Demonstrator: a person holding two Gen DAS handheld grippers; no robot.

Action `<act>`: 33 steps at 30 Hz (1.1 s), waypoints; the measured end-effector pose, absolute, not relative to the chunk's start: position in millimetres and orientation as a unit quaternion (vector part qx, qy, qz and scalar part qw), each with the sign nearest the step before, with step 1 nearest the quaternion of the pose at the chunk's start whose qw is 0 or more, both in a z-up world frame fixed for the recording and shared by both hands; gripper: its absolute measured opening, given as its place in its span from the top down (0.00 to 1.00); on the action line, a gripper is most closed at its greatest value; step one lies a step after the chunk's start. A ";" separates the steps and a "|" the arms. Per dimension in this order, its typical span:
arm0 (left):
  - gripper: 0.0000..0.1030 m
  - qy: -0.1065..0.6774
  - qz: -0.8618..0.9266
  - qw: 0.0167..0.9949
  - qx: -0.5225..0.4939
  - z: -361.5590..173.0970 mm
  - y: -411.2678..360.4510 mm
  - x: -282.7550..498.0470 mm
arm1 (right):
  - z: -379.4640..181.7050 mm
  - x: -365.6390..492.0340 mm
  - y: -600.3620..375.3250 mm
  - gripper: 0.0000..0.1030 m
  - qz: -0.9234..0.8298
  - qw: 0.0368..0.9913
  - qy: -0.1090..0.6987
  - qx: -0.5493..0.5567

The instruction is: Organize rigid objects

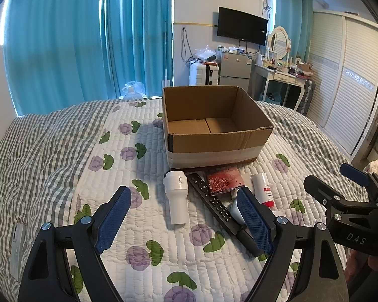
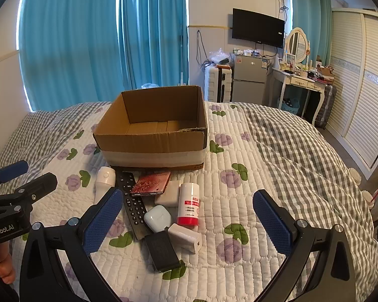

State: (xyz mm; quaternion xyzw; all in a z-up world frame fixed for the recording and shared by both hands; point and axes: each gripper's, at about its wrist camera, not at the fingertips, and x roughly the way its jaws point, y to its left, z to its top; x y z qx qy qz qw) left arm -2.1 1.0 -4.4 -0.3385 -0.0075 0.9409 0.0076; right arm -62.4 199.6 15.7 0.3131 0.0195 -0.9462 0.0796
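Note:
An open, empty cardboard box (image 1: 214,141) (image 2: 151,143) stands on the bed. In front of it lie a white cylinder device (image 1: 176,196) (image 2: 103,181), a black remote (image 1: 211,201) (image 2: 134,206), a red patterned phone (image 1: 224,180) (image 2: 151,183), a white bottle with red base (image 1: 263,188) (image 2: 189,203), a white earbud case (image 2: 157,218), a white charger (image 2: 185,237) and a black block (image 2: 162,253). My left gripper (image 1: 186,224) is open above the cylinder and remote. My right gripper (image 2: 189,229) is open above the small items.
The bed has a quilted floral cover (image 1: 163,251) over a grey checked sheet (image 2: 302,156). A white flat device (image 1: 16,246) lies at the bed's left. Blue curtains, a fridge (image 2: 248,78), a dressing table (image 2: 300,80) and a wardrobe (image 2: 360,88) stand beyond.

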 end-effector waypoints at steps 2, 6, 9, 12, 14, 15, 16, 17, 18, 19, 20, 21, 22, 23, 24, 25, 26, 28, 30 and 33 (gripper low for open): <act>0.14 -0.008 0.941 0.008 -0.339 -4.7 1.4 -2.2 | 16.1 -62.4 198.7 0.00 -0.946 0.080 0.020 0.314; 0.14 -0.007 0.940 0.010 -0.341 -5.6 2.9 -1.4 | 15.6 -62.1 199.4 0.00 -0.946 0.080 0.019 0.314; 0.14 -0.006 0.940 0.010 -0.342 -6.0 3.4 -1.4 | 15.6 -62.5 198.5 0.00 -0.945 0.080 0.018 0.316; 0.14 -0.007 0.940 0.009 -0.341 -6.5 4.1 -1.3 | 15.8 -62.4 198.7 0.00 -0.944 0.081 0.018 0.318; 0.15 -0.007 0.939 0.009 -0.343 -6.6 4.3 -1.3 | 15.8 -63.3 198.4 0.00 -0.945 0.081 0.019 0.318; 0.14 -0.008 0.939 0.009 -0.344 -6.8 4.3 -1.4 | 15.8 -63.0 198.7 0.00 -0.944 0.081 0.018 0.318; 0.14 -0.009 0.939 0.009 -0.344 -6.9 4.2 -1.4 | 15.7 -62.9 198.7 0.00 -0.945 0.081 0.018 0.318; 0.14 -0.011 0.939 0.009 -0.344 -7.0 3.9 -1.7 | 15.8 -63.3 198.2 0.00 -0.945 0.081 0.018 0.318; 0.15 -0.011 0.939 0.009 -0.345 -6.8 4.0 -1.6 | 15.7 -63.2 198.2 0.00 -0.945 0.080 0.018 0.318; 0.15 -0.011 0.939 0.009 -0.345 -6.9 4.0 -1.6 | 15.5 -63.1 198.3 0.00 -0.945 0.080 0.018 0.318; 0.15 -0.011 0.939 0.009 -0.345 -6.9 3.9 -1.6 | 15.7 -63.4 198.2 0.00 -0.944 0.081 0.019 0.318; 0.15 -0.011 0.938 0.009 -0.345 -6.9 3.9 -1.6 | 15.5 -63.3 198.3 0.00 -0.944 0.081 0.019 0.318; 0.15 -0.011 0.938 0.009 -0.345 -6.9 3.7 -1.7 | 15.3 -63.1 198.3 0.00 -0.944 0.081 0.018 0.319; 0.15 -0.010 0.938 0.009 -0.345 -6.9 3.6 -1.7 | 15.3 -63.6 197.9 0.00 -0.944 0.081 0.018 0.319; 0.14 -0.011 0.938 0.009 -0.345 -7.0 3.6 -1.8 | 15.2 -63.6 197.9 0.00 -0.944 0.081 0.018 0.320; 0.14 -0.011 0.938 0.010 -0.346 -6.9 3.4 -1.8 | 15.1 -64.0 197.8 0.00 -0.944 0.081 0.018 0.320; 0.14 -0.012 0.938 0.009 -0.346 -7.1 2.9 -2.1 | 14.8 -64.2 197.8 0.00 -0.943 0.082 0.018 0.321; 0.15 -0.013 0.938 0.009 -0.347 -7.6 1.8 -2.5 | 14.2 -64.3 197.3 0.00 -0.943 0.082 0.018 0.322; 0.14 -0.013 0.938 0.008 -0.347 -7.6 1.5 -2.5 | 13.9 -64.6 197.1 0.00 -0.943 0.082 0.018 0.323; 0.14 -0.013 0.939 0.007 -0.345 -7.4 1.1 -2.1 | 14.3 -64.8 196.8 0.00 -0.943 0.082 0.018 0.323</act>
